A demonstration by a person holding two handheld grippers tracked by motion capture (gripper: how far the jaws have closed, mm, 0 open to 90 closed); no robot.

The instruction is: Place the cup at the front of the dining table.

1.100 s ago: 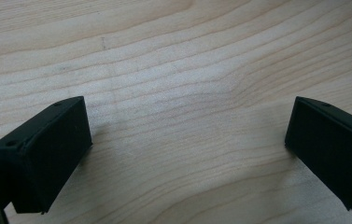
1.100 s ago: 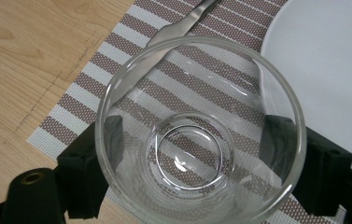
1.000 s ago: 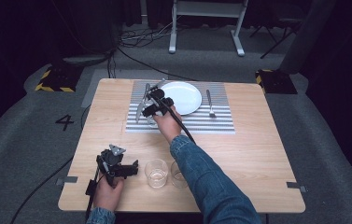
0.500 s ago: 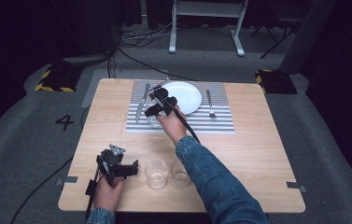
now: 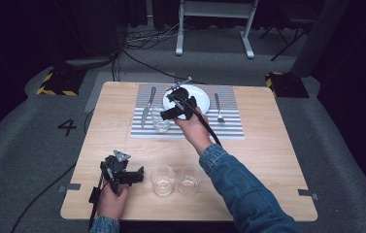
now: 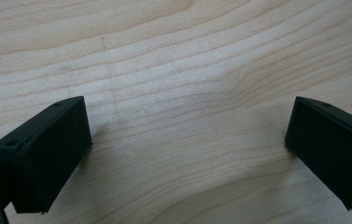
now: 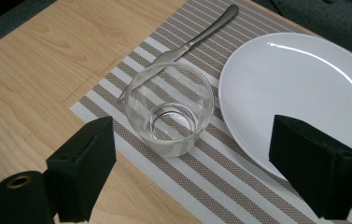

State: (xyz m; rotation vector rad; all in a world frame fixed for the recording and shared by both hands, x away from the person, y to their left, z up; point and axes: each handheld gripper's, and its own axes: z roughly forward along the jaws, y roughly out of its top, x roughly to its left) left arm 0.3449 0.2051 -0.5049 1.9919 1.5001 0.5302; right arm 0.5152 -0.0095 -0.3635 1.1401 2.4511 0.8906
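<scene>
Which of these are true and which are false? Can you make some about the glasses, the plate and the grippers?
1. A glass stands on the striped mat, beside the plate. True.
2. The right gripper is squeezing that glass. False: its jaws are open, with the glass just beyond them, apart from both.
3. A knife lies on the mat past the glass. True.
4. The left gripper holds a fork. False: its jaws are open over bare table wood, with nothing between them.
5. Two more glasses stand side by side near the table's front edge. True.
6. The fork lies on the plate. False: it lies on the mat, right of the plate.
</scene>
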